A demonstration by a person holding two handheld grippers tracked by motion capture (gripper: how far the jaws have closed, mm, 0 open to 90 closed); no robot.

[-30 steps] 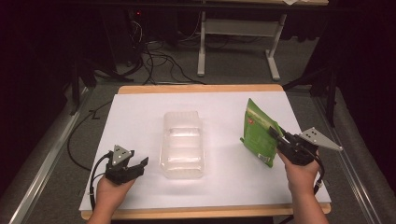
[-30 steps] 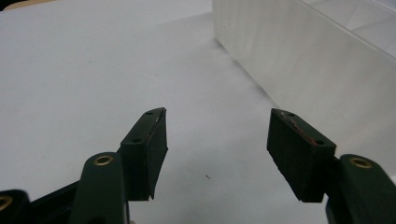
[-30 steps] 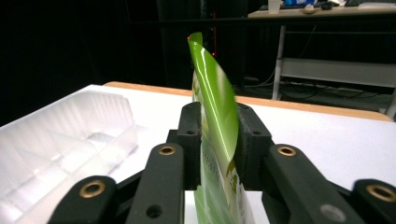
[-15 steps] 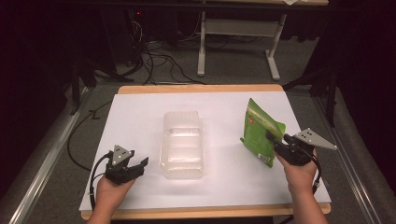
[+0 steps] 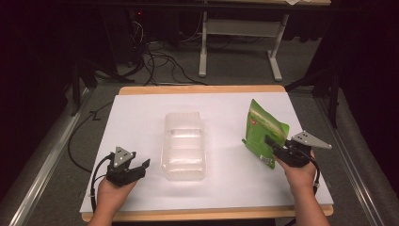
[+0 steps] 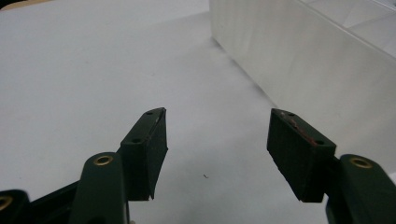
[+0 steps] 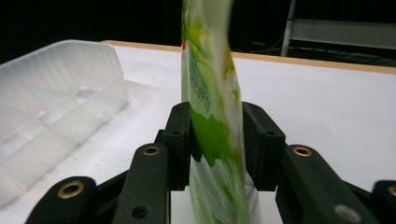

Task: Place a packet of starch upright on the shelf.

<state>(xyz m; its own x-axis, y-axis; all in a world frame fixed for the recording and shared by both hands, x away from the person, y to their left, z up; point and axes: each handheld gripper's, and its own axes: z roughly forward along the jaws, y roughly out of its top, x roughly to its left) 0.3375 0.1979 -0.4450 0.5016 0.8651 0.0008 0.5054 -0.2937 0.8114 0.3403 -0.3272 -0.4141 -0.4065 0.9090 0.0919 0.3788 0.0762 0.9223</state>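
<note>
From the high view, the right gripper (image 5: 273,143) had its jaws pinched on the lower edge of the green pouch (image 5: 263,132), which stood tilted at the right side of the white table (image 5: 136,113), raised on edge rather than lying flat. The clear plastic tray (image 5: 184,146) sat in the middle, well apart from the pouch. The left gripper (image 5: 141,165) rested near the table's front left, just beside the tray, nothing in it.

In the left gripper view, the left gripper (image 6: 217,140) showed its black jaws spread wide over bare white table, with the tray's frosted wall (image 6: 317,60) ahead and to one side.

In the right gripper view, the right gripper (image 7: 215,144) was clamped on the pouch (image 7: 210,84), both pads pressed flat against its sides, the pouch rising upright between them. The tray (image 7: 56,98) lay off to the left.
</note>
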